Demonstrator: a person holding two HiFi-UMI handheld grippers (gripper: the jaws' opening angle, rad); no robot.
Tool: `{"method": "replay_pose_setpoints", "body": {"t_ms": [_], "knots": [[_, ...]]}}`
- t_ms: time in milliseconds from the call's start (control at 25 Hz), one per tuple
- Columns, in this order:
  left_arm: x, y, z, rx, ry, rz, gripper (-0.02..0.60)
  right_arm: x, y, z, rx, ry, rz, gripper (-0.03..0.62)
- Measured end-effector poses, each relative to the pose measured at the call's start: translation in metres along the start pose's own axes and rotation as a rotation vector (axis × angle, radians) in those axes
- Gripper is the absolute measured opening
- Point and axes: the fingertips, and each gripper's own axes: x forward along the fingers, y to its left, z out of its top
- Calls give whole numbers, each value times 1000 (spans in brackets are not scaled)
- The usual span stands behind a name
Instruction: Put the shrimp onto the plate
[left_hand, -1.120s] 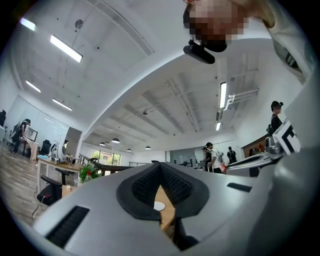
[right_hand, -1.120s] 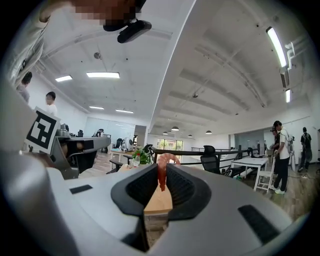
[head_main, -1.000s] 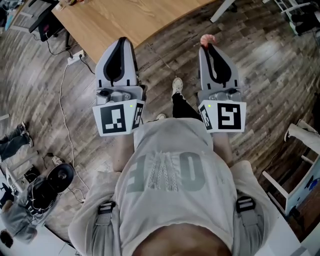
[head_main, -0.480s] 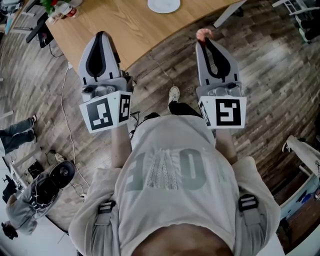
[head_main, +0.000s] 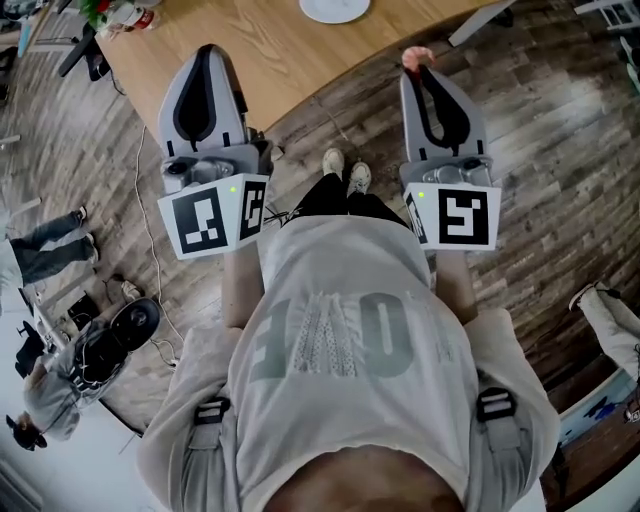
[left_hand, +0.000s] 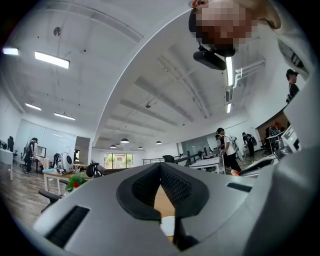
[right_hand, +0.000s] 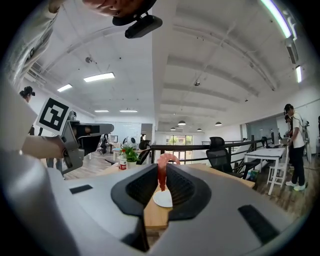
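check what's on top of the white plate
Nothing: the plate shows a bare white face. The shrimp is pinched in the right tool, away from it. The tool covers the plate's sides in the right gripper view.

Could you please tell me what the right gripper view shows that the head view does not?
Only the right gripper view: the ceiling lights, and the right gripper's jaws closed on the sides of the shrimp. Only the head view: the person's shoes and shirt. Both: the shrimp, the white plate and the wooden table.
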Motion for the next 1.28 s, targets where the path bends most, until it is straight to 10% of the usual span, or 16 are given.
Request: {"method": "replay_pose_setpoints", "body": {"t_ms": [680,1280], "knots": [[142,29,-36,-37,-90,-102,9,133,-36,25,-125,2,16,60],[199,61,-60,-58,-31,45,9,223,-63,5,-137,69,177,60]]}}
